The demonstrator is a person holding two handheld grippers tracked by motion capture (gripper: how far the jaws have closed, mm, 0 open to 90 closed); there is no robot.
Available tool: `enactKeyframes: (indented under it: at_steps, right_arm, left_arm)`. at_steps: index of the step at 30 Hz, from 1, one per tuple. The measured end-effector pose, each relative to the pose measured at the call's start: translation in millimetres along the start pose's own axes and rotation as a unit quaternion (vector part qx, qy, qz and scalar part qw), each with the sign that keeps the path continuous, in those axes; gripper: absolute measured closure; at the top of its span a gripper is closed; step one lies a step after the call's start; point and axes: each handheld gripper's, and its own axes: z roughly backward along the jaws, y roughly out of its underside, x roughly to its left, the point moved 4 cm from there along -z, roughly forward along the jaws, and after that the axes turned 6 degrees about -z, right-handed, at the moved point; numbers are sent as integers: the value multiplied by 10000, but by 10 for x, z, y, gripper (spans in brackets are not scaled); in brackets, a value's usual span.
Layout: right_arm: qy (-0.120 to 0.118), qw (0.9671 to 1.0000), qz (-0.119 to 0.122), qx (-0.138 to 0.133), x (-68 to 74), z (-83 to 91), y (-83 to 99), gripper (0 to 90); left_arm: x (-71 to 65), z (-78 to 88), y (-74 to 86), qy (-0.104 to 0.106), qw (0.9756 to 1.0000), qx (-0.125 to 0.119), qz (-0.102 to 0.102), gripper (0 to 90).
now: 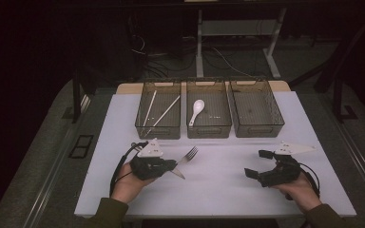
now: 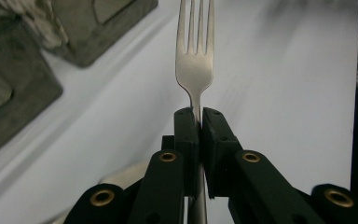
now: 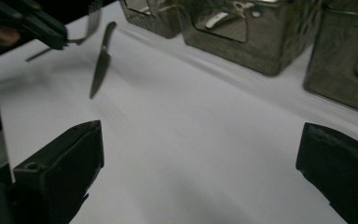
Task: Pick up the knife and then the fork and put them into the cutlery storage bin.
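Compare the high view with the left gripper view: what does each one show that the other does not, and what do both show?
High view alone: a white spoon in the middle bin, chopsticks in the left bin, a knife on the table, and the right gripper with jaws apart. Left gripper view alone: the pads pressing the fork's neck. Both: the left gripper holding the fork over the white table.

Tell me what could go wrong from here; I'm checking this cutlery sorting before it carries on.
The left gripper pinches the fork only at its thin neck, so it could pivot or slip. The knife lies right beside the raised fork and might get knocked. The bins stand close ahead, so the tines might catch a rim.
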Motion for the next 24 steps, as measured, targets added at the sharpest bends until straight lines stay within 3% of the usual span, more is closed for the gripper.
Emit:
enactKeyframes:
  at_steps: [9, 16, 24]
  right_arm:
    - [-203, 9994, -27, -295, 178, -217, -228, 150]
    - [-628, 9961, -364, -508, 254, -348, -367, 295]
    - [-817, 9933, -620, -526, 294, -526, -432, 475]
  left_arm:
    - [-67, -340, -372, -152, 9996, -252, -55, 845]
    - [-116, -562, -508, -221, 9990, -390, -21, 844]
    - [-239, -659, -589, -238, 9981, -533, -173, 844]
